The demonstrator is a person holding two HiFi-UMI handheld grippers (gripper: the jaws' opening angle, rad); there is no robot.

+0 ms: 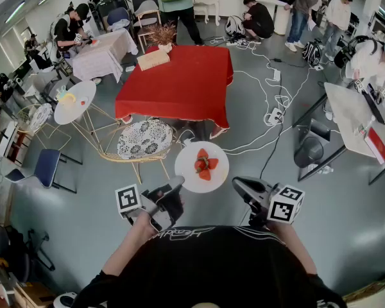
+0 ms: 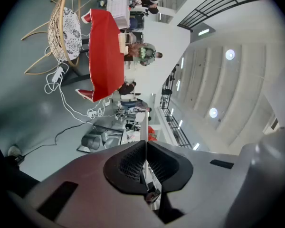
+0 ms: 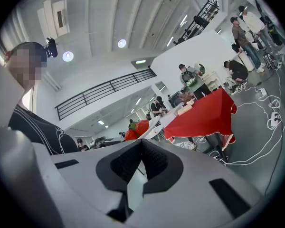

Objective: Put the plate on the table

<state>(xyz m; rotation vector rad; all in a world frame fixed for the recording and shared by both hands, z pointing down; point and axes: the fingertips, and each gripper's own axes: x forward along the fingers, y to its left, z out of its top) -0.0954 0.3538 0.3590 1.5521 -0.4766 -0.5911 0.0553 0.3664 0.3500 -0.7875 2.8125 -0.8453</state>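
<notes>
Here we are: the white round plate (image 1: 190, 154) is up in the air, held level in front of the person's chest, well above the grey floor (image 1: 83, 197). A small heap of red strawberries (image 1: 204, 165) sits in the middle of it.

The left tool (image 1: 178, 185) comes in from the lower left, and its jaws are pressed together on the plate's near-left rim. Its own camera shows the rim as a thin white line running straight into the closed pads. The right tool (image 1: 235, 182) comes in from the lower right. From above, its tip sits right at the plate's edge. In the right gripper view the jaws are drawn together with the plate's rim leading into the point where they meet, and the strawberries are just beyond. So both tools are pinching the plate, one on each side.

Ahead stands the square worktop under a red cloth (image 1: 179, 82), well apart from the plate. A tan box (image 1: 153, 59) and a pot of dried stems (image 1: 162, 36) stand at its far-left corner. Between the plate and that worktop, slightly left, is a wicker chair with a black-and-white patterned cushion (image 1: 144, 140). White cables (image 1: 269, 88) trail across the floor to the right. People stand and crouch at the far end of the room.
</notes>
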